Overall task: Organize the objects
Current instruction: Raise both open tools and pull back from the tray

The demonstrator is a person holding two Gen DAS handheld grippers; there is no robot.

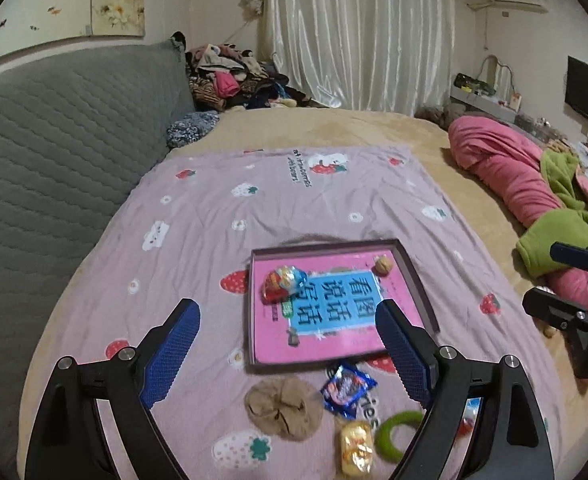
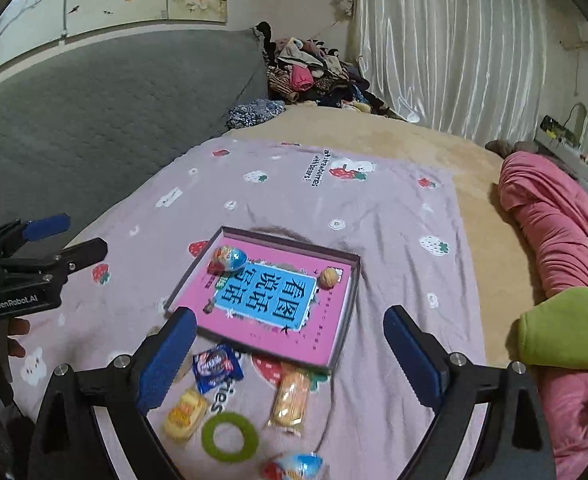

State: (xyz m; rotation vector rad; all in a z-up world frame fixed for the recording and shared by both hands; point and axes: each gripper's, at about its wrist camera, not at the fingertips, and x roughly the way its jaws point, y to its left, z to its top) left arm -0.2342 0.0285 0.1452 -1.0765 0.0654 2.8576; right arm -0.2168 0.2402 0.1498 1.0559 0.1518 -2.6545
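Observation:
A shallow dark box (image 1: 414, 268) (image 2: 348, 304) lies on the lilac strawberry-print sheet. In it are a pink book (image 1: 334, 308) (image 2: 269, 300), a foil-wrapped egg (image 1: 283, 282) (image 2: 229, 260) and a walnut (image 1: 384, 266) (image 2: 328, 277). Loose on the sheet in front of the box lie a blue snack packet (image 1: 348, 388) (image 2: 215, 366), a yellow packet (image 1: 356, 446) (image 2: 185, 412), a green ring (image 1: 396, 428) (image 2: 229, 436), a wafer packet (image 2: 289, 398), a second egg (image 2: 294, 468) and a beige cloth piece (image 1: 281, 406). My left gripper (image 1: 287, 308) (image 2: 73, 236) and right gripper (image 2: 289, 316) (image 1: 554, 280) hover above them, both open and holding nothing.
The sheet covers a tan bed. A grey padded headboard (image 1: 65, 152) runs along the left. A rolled pink and green quilt (image 1: 534, 200) (image 2: 554, 240) lies at the right. A heap of clothes (image 1: 229, 76) sits at the far corner by white curtains.

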